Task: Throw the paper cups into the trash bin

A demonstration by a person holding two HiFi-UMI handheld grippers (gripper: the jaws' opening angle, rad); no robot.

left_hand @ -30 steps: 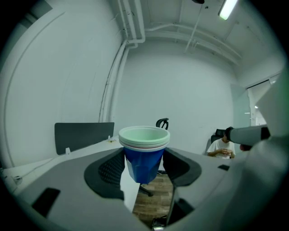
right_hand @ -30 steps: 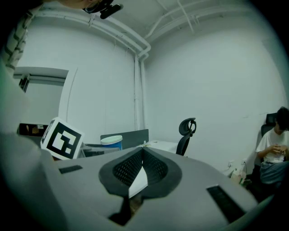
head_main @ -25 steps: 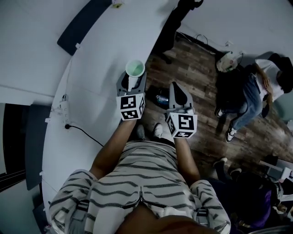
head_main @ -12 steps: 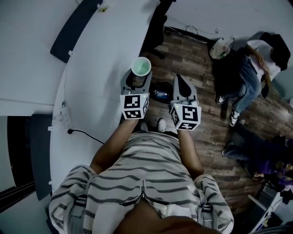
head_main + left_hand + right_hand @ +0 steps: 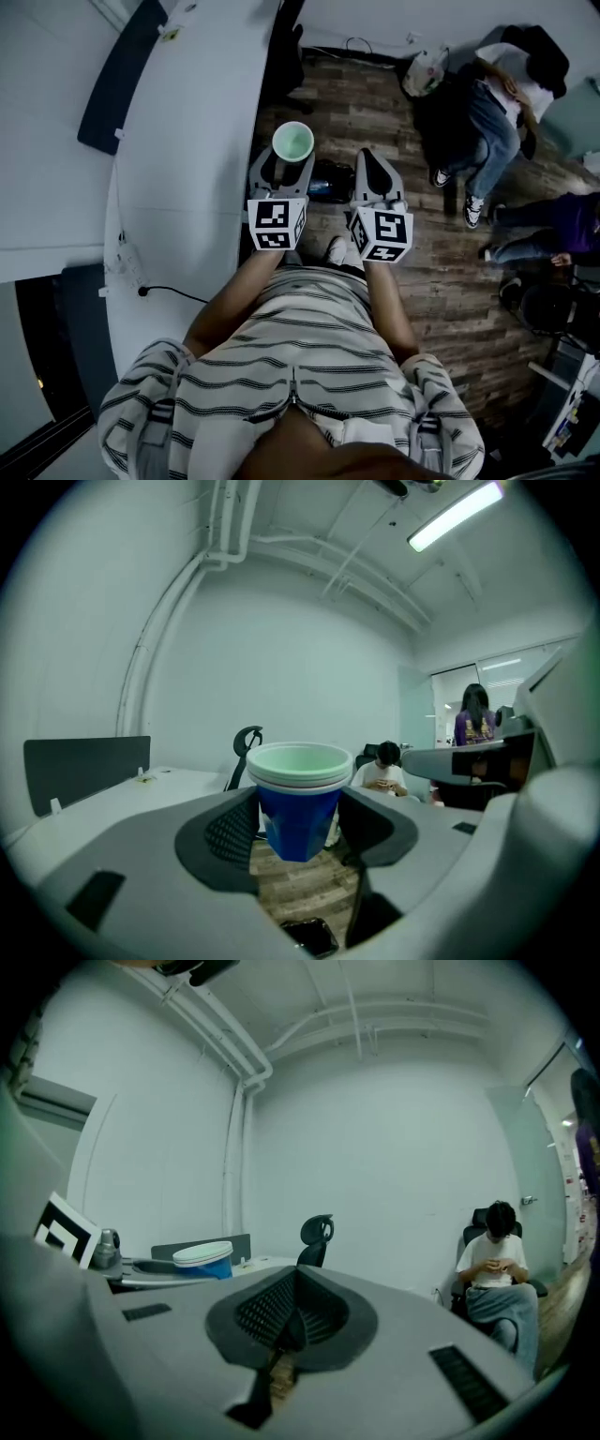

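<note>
Wood-plank floor fills the head view, with a white desk (image 5: 187,169) along its left. The left gripper (image 5: 279,173) holds the paper cups (image 5: 292,142) upright just past the desk's right edge, and the right gripper (image 5: 370,173) is beside them. A dark object (image 5: 328,180) lies on the floor between the two; it may be the bin.

In the left gripper view the pads clamp the blue wall of the nested cups. They are likely light and easily crushed, so a gentle mid-wall hold suits them.

In the right gripper view the jaws meet on nothing. A seated person (image 5: 495,1279) and an office chair (image 5: 315,1239) sit beyond, well apart.
</note>
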